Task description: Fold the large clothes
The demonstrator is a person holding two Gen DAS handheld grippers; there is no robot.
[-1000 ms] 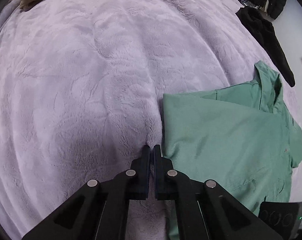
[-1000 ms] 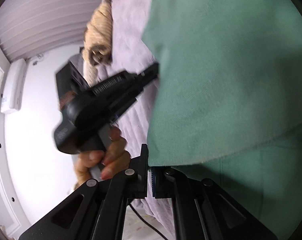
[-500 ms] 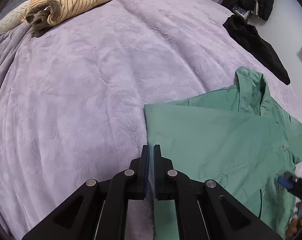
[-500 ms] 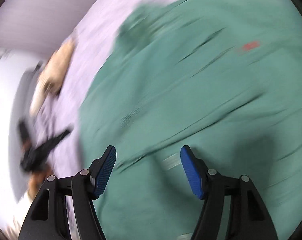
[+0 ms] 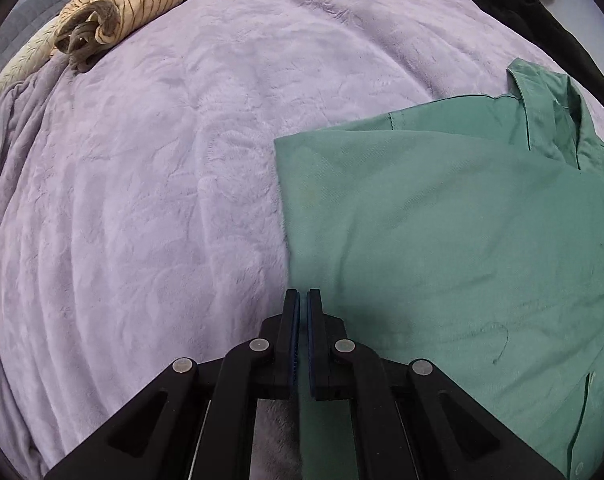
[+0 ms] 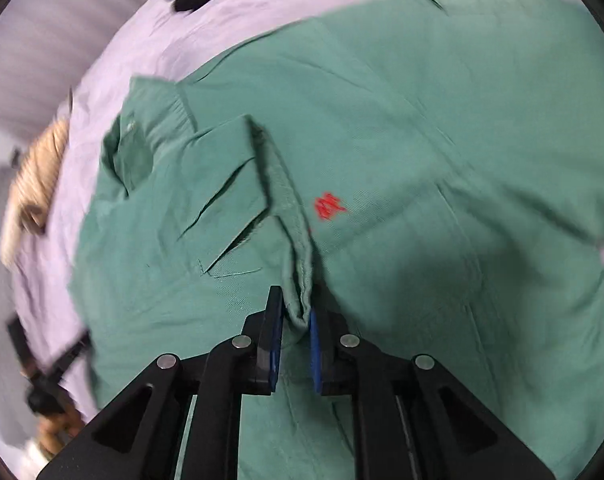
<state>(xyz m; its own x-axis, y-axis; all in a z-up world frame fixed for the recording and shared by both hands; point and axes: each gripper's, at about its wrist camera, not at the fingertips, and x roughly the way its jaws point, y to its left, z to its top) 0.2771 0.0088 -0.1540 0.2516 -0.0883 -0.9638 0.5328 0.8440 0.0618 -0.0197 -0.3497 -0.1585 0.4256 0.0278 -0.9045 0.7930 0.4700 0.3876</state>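
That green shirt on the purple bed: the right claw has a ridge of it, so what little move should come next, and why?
Probably finish closing the right claw, then lift. Its jaws are closing around a raised fold of the green shirt near the red logo. The shirt lies only partly folded on the purple blanket; the shut left claw holds nothing.

A plush lilac blanket (image 5: 150,184) is covering the bed and filling most of the left wrist view. A striped tan cloth (image 5: 142,0) is lying bunched at the upper left, with a grey cushion (image 5: 18,28) showing at the far left edge. Dark clothes (image 5: 542,12) are lying at the upper right. In the right wrist view, a pale ribbed curtain (image 6: 50,40) is hanging at the upper left.
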